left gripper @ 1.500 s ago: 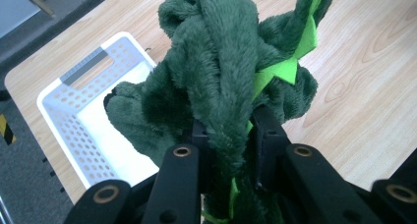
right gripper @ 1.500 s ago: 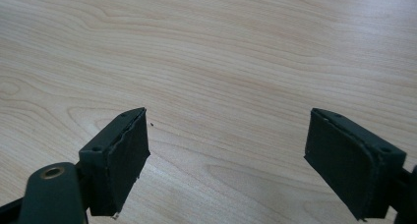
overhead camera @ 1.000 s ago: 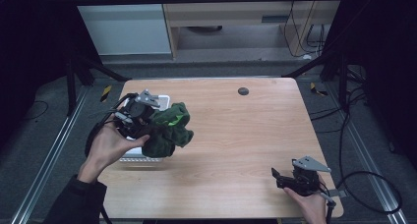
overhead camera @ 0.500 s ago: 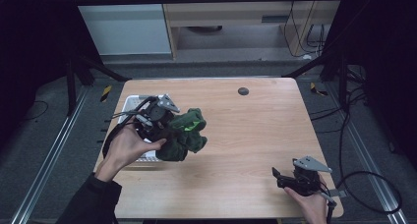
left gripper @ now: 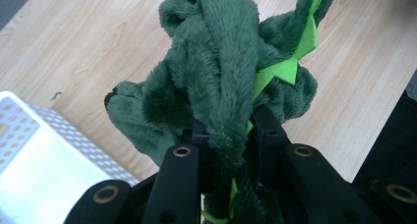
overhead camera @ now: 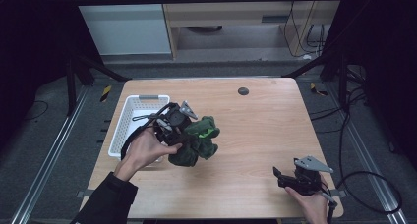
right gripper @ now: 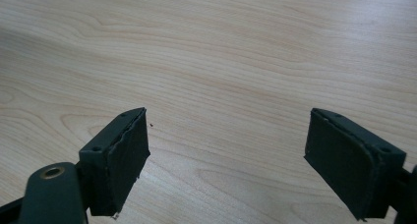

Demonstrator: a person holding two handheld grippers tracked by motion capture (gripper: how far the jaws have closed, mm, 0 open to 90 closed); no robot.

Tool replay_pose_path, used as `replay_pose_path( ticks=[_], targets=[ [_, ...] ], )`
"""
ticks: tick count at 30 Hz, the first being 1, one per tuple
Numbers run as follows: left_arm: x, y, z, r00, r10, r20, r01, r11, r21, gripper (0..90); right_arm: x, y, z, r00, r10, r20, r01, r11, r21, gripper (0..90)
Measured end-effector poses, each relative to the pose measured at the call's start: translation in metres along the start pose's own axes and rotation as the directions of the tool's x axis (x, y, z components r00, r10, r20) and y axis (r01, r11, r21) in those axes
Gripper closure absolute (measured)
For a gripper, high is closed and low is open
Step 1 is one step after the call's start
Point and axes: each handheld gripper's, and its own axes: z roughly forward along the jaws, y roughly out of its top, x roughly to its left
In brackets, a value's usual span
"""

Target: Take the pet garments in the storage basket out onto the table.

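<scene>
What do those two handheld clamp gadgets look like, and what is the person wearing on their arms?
Both are black. The left gripper trails a looping black cable and carries a grey three-cornered plate; the right gripper has the same plate and a cable too. Its jaws are flat, rectangular black blocks with brass-coloured rivets behind. The left forearm wears a dark sleeve.

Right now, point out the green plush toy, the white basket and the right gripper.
green plush toy (overhead camera: 197,141): high view, on its dark green body beside the left hand.
white basket (overhead camera: 129,117): high view, on its perforated left wall.
right gripper (right gripper: 227,160): right gripper view, midway between its open jaws, over bare wood.
</scene>
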Motion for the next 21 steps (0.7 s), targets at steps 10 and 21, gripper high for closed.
replay_pose_path(
  ticks=[10, 21],
  targets=[
    [-0.012, 0.008, 0.025, 0.9986, 0.037, 0.037, -0.038, 0.9992, 0.016, 75.5, -0.001, 0.000, 0.000, 0.9999, -0.002, 0.010, 0.002, 1.000, -0.003, 16.5],
    [-0.022, 0.010, 0.048, 0.9955, 0.058, 0.075, -0.062, 0.9973, 0.041, 75.4, -0.002, 0.000, -0.001, 0.9999, -0.003, 0.014, 0.003, 1.000, -0.005, 16.4]
  ],
)
